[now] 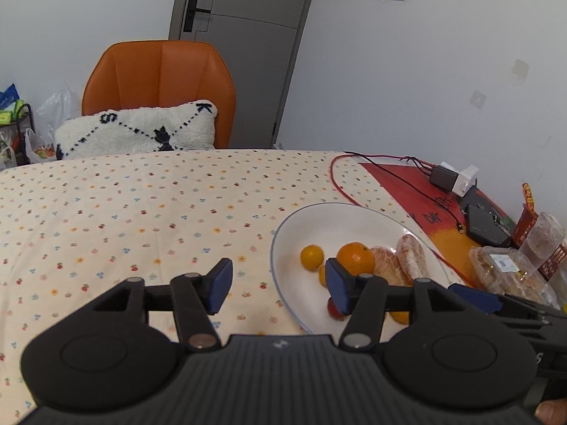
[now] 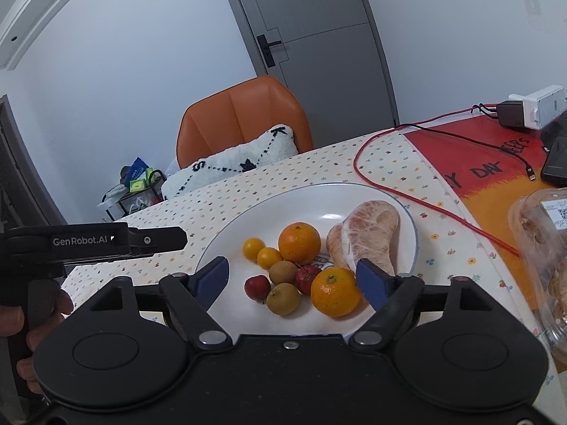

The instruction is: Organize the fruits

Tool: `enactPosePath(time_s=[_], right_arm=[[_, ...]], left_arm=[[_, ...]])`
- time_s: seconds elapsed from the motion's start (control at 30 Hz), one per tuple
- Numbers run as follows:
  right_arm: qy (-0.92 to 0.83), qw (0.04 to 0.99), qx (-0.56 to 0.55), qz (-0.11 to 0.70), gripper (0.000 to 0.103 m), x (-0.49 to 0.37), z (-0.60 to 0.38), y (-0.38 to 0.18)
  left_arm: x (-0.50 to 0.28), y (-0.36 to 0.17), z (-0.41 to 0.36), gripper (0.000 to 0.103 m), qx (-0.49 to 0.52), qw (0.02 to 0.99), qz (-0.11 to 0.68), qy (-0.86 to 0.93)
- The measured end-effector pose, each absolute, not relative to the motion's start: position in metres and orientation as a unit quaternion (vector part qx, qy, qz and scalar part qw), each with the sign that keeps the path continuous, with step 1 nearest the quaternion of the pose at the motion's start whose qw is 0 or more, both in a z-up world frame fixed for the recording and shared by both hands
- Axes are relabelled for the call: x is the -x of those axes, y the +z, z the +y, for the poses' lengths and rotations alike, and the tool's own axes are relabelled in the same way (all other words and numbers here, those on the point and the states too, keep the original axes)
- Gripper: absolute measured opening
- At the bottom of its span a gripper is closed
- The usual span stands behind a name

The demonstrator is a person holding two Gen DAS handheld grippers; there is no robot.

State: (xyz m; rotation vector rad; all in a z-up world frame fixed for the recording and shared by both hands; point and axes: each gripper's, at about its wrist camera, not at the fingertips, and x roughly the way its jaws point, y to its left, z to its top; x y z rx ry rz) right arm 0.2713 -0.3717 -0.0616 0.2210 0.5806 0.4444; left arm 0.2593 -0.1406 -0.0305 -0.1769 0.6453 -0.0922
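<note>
A white plate (image 2: 219, 244) on the flowered tablecloth holds two oranges (image 2: 299, 242) (image 2: 335, 292), two small yellow fruits (image 2: 253, 248), two kiwis (image 2: 283, 297), two small red fruits (image 2: 257, 286) and peeled pomelo pieces (image 2: 368, 233). My right gripper (image 2: 292, 283) is open and empty, just above the plate's near side, its jaws spanning the fruit pile. My left gripper (image 1: 278, 288) is open and empty over the plate's left rim (image 1: 280, 233); an orange (image 1: 355, 258) and the pomelo (image 1: 409, 256) show past it. The left gripper's body shows at the left in the right wrist view (image 2: 106, 241).
A red cable (image 2: 407, 191) curves right of the plate. A red-orange mat (image 2: 496, 163) carries chargers (image 2: 531, 108) and a black device (image 2: 556, 163). A clear plastic food box (image 2: 542, 248) stands at the right edge. An orange chair (image 1: 159, 81) with a white cushion (image 1: 138, 131) stands beyond the table.
</note>
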Motion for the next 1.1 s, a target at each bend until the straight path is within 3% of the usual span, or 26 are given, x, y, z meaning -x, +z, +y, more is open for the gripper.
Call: enactPosePath(time_s=[0.23, 0.63, 0.9, 1.1], right_arm=[[0.218, 0.930, -0.101, 0.276, 0.088, -0.262, -0.365, -0.056], [0.206, 0.941, -0.076, 0.258, 0.103, -0.235, -0.349, -0.041], [0.204, 0.943, -0.062, 0.257, 0.103, -0.216, -0.339, -0.033], [0.197, 0.944, -0.063, 0.258, 0.103, -0.201, -0.335, -0.028]], left_arm=[[-0.244, -0.027, -0.130, 0.074, 0.093, 0.944, 0.316, -0.035], [-0.210, -0.018, -0.112, 0.080, 0.087, 0.942, 0.323, -0.014], [-0.183, -0.011, -0.102, 0.095, 0.082, 0.944, 0.319, -0.014], [-0.162, -0.005, -0.094, 0.098, 0.077, 0.948, 0.309, -0.013]])
